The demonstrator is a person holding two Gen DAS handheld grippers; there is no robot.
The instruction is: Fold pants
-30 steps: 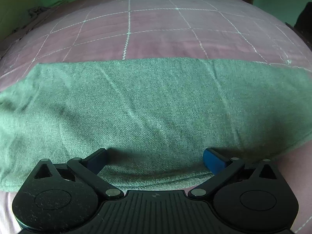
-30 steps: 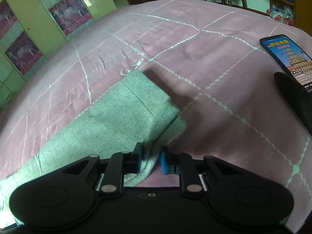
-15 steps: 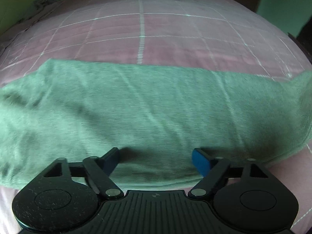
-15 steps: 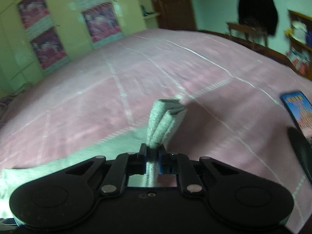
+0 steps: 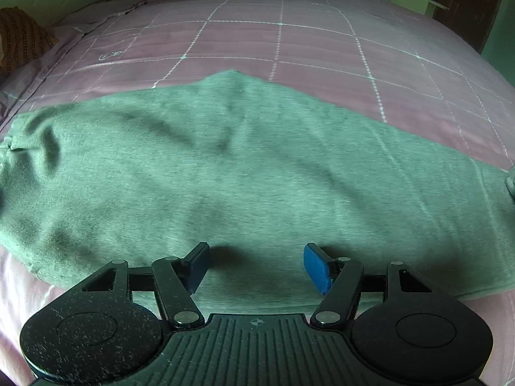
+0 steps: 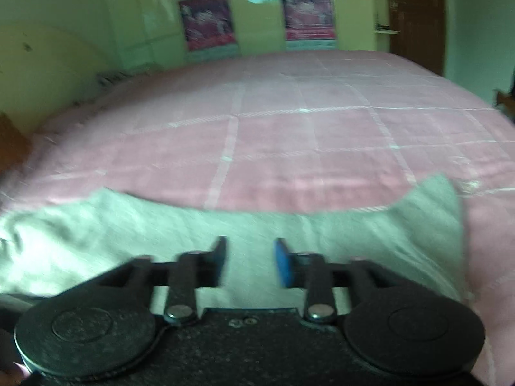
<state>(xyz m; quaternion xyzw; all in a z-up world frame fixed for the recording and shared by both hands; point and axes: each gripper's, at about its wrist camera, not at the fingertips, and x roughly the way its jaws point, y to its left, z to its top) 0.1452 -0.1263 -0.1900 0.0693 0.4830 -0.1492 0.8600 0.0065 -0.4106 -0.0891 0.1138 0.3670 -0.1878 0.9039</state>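
The green pants (image 5: 257, 167) lie across the pink checked bed, spread left to right with a raised ridge near the middle of the far edge. My left gripper (image 5: 256, 265) is open and empty, just above the pants' near edge. In the right wrist view the pants (image 6: 289, 228) lie flat in front, with one corner sticking up at the right. My right gripper (image 6: 249, 262) is open and empty above the cloth. That view is blurred.
The pink bedspread (image 5: 289, 41) with white grid lines stretches far behind the pants. A brown cushion (image 5: 19, 41) sits at the far left. Green cupboards with posters (image 6: 257, 16) and a dark door (image 6: 415, 16) stand beyond the bed.
My right gripper held the pants' folded end, lifted and carried it across, and has now opened and let it go. The pants now look wrinkled and bunched. My left gripper stayed open.
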